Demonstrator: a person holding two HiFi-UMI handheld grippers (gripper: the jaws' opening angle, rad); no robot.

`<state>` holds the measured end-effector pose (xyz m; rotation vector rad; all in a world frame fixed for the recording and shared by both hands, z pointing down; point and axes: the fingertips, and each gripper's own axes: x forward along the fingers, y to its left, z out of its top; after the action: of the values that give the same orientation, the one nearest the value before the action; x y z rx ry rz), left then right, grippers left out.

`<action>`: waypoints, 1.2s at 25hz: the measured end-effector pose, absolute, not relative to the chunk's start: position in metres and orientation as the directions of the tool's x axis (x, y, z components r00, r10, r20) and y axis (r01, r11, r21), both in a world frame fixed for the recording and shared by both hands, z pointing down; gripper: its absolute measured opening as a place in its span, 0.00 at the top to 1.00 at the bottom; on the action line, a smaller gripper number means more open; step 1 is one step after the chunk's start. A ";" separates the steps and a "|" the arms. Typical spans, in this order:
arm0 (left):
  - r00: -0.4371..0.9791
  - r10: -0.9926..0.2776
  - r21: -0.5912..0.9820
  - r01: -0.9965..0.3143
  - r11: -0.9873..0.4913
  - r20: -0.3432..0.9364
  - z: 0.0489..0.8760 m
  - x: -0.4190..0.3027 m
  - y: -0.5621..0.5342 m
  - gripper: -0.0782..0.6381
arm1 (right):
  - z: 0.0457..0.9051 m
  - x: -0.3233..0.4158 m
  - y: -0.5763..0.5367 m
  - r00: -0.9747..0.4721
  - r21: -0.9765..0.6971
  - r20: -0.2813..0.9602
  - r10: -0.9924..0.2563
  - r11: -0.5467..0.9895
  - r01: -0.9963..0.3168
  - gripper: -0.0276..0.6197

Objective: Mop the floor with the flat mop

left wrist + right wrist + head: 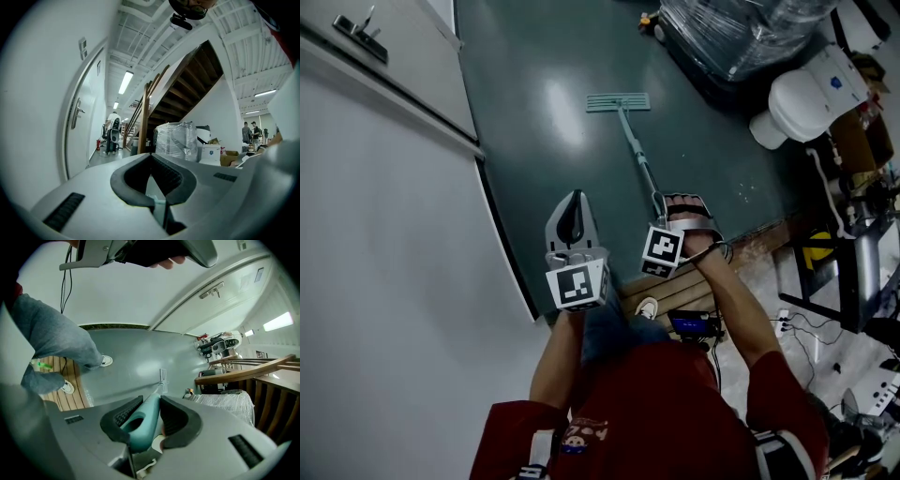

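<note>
Clamped between the dark pads of the right gripper (pixel 677 202) (pixel 152 404): the thick top end of the long-handled pale teal flat mop (pixel 636 150) (pixel 143 423), one jaw pressing on each side. Slopes away and down from those jaws to the rectangular mop head (pixel 619 101) (pixel 163 376), flat on the glossy dark green floor (pixel 534 122), well ahead of both grippers. Just left of the right one and about level with it, the left gripper (pixel 575 199) (pixel 151 158), jaws together on nothing, clear of the handle. Further left, a white wall (pixel 384 281); right of the mop head, a plastic-wrapped stack (pixel 741 33).
</note>
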<state>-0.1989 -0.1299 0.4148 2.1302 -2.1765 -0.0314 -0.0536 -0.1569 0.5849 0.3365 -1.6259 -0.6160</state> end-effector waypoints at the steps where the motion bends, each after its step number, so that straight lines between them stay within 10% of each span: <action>1: -0.024 -0.998 0.081 -0.996 0.028 0.055 0.412 -0.193 -0.123 0.87 | 0.584 -0.047 -0.150 -0.154 0.567 0.822 -0.549 0.813 0.131 0.77; 30: -0.015 -0.999 0.033 -0.999 0.016 0.033 0.387 -0.081 0.057 0.87 | 0.534 0.066 0.056 -0.155 0.511 0.855 -0.495 0.855 0.088 0.77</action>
<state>-0.0812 0.0571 0.3867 2.1714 -2.2050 -0.0009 0.0658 0.0560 0.5340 0.3210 -1.6560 -0.5243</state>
